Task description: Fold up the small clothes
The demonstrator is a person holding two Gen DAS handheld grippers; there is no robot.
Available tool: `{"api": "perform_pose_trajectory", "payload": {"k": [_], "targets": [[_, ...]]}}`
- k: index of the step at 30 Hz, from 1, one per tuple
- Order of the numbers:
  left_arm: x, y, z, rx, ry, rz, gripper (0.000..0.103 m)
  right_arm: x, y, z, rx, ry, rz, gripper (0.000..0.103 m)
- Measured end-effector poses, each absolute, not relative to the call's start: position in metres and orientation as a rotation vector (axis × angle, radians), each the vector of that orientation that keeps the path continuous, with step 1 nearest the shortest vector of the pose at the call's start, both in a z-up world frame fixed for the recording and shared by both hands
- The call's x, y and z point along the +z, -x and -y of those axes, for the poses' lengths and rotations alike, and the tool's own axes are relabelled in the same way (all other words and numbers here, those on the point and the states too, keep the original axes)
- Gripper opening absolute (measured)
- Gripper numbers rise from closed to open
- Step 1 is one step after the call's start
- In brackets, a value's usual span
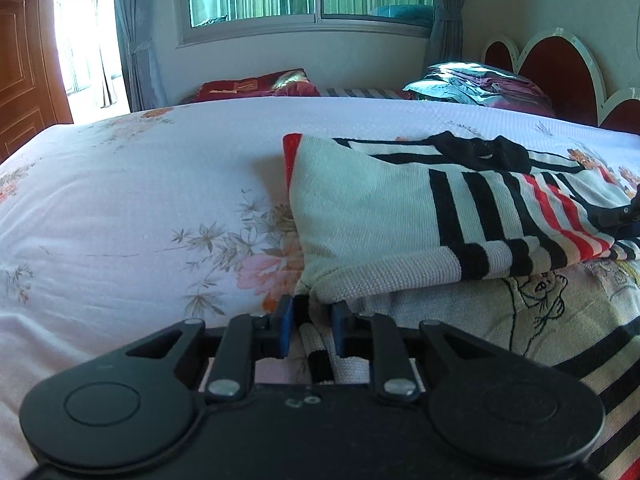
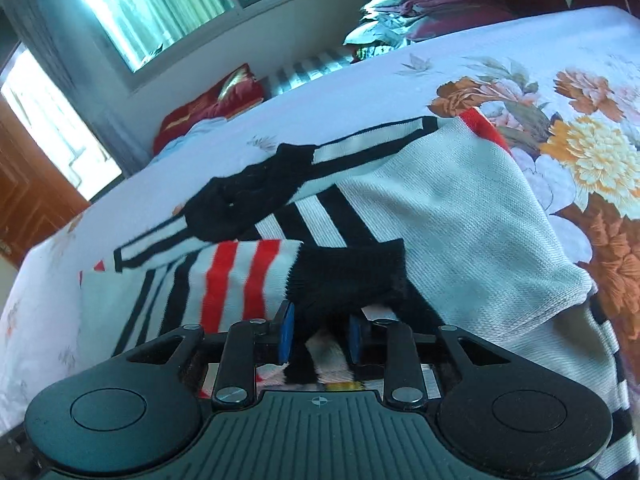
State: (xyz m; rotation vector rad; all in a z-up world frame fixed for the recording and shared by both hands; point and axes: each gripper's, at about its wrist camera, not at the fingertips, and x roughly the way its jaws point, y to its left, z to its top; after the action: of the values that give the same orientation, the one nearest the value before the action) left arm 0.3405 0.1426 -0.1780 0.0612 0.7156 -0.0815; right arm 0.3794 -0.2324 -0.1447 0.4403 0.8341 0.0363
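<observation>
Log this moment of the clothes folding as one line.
stage: fold underway | left hand-held gripper: shut on striped sweater hem | right hand-held gripper: shut on black cuff | surface: floral bedsheet

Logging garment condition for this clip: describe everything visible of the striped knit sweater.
The striped knit sweater is off-white ribbed knit with black and red stripes, a black cuff and a red edge. It lies partly folded and rumpled on the floral bedsheet. The left gripper pinches its near edge; the right gripper has the black-cuffed sleeve between its jaws.
</observation>
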Motion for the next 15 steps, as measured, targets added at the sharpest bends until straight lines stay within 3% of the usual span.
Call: {"api": "perform_pose_trajectory", "payload": {"k": [1, 2, 3, 6, 9, 15], "targets": [[-0.178, -0.341, -0.143, -0.08, -0.059, -0.717, 0.019, -0.144, -0.378, 0.232, 0.027, -0.426, -0.823, 0.024], [-0.179, -0.341, -0.143, -0.079, -0.055, -0.719, 0.019, -0.142, -0.376, 0.23, 0.028, -0.413, -0.815, 0.008], [-0.179, -0.341, -0.143, -0.079, -0.052, -0.722, 0.019, -0.141, -0.373, 0.229, 0.036, -0.408, -0.805, 0.005], [-0.179, -0.341, -0.143, -0.079, -0.053, -0.728, 0.019, -0.129, -0.363, 0.223, 0.041, -0.346, -0.741, 0.005], [-0.18, -0.344, -0.143, -0.079, -0.045, -0.739, 0.019, -0.144, -0.365, 0.216, 0.02, -0.275, -0.801, 0.005], [-0.175, -0.348, -0.147, -0.081, -0.02, -0.783, 0.022, -0.146, -0.36, 0.232, 0.043, -0.356, -0.81, 0.01]]}}
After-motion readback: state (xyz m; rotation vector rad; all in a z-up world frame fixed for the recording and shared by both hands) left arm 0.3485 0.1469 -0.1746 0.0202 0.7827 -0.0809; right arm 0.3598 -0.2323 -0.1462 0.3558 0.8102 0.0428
